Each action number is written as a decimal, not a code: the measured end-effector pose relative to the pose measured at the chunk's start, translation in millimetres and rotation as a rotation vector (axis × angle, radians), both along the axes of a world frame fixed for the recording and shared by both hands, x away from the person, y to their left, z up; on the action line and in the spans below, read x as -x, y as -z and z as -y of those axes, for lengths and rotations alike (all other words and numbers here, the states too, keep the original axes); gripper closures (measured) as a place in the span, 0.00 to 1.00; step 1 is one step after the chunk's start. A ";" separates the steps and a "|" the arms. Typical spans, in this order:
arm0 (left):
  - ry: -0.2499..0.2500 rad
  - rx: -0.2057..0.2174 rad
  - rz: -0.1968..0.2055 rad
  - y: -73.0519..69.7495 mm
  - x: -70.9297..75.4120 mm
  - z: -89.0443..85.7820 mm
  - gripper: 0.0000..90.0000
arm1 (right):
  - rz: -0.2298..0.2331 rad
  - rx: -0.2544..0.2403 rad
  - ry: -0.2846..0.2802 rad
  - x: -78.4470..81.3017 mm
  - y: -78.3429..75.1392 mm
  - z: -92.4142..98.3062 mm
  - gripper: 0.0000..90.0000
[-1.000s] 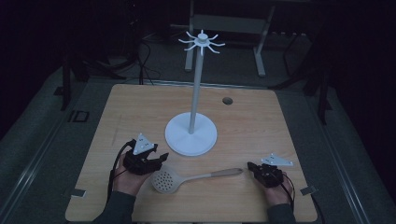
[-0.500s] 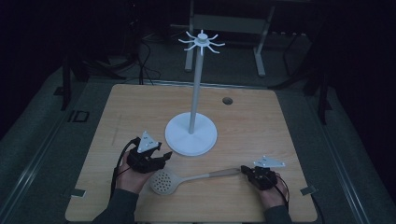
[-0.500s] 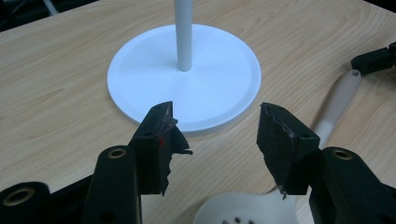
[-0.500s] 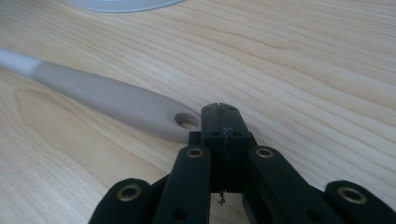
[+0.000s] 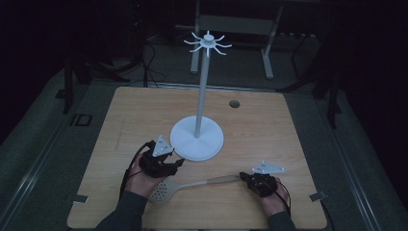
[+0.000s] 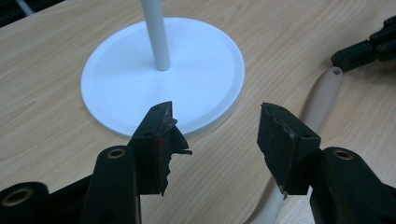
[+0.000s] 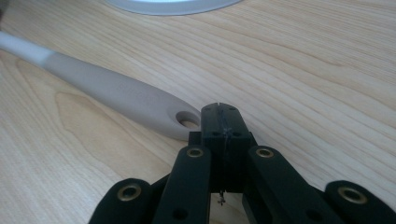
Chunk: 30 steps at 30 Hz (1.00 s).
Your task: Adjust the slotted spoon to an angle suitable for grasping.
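Skimmer lies crosswise between the two grippers, handle end at the right one

The slotted skimmer lies flat near the table's front edge, its long axis running side to side: perforated head toward the front left corner, just beside the left gripper, whose jaws stand released and wide with nothing between them. The handle's hanging hole sits at the tips of the right gripper, which is clenched on nothing and seems to touch the handle end, though the contact is hard to judge. The right hand is therefore nearer the handle. The white hook stand rises behind, well apart.
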<state>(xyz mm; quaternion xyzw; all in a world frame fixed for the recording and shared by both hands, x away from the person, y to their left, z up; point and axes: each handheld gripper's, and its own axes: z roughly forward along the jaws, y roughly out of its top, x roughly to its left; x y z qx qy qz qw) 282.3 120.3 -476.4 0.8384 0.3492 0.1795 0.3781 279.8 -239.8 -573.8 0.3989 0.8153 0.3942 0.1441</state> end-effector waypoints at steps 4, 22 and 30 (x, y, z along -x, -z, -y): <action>0.046 -0.008 -0.003 -2.5 -2.7 4.6 0.51 | 0.000 -0.005 -0.025 1.0 0.4 -4.5 1.00; 0.271 -0.040 -0.030 -13.1 -9.3 25.7 0.51 | 0.032 -0.033 -0.013 -0.7 -5.0 4.1 0.91; 0.298 -0.057 -0.030 -14.4 -11.8 31.8 0.51 | 0.053 -0.052 0.038 -1.8 -8.7 17.8 0.87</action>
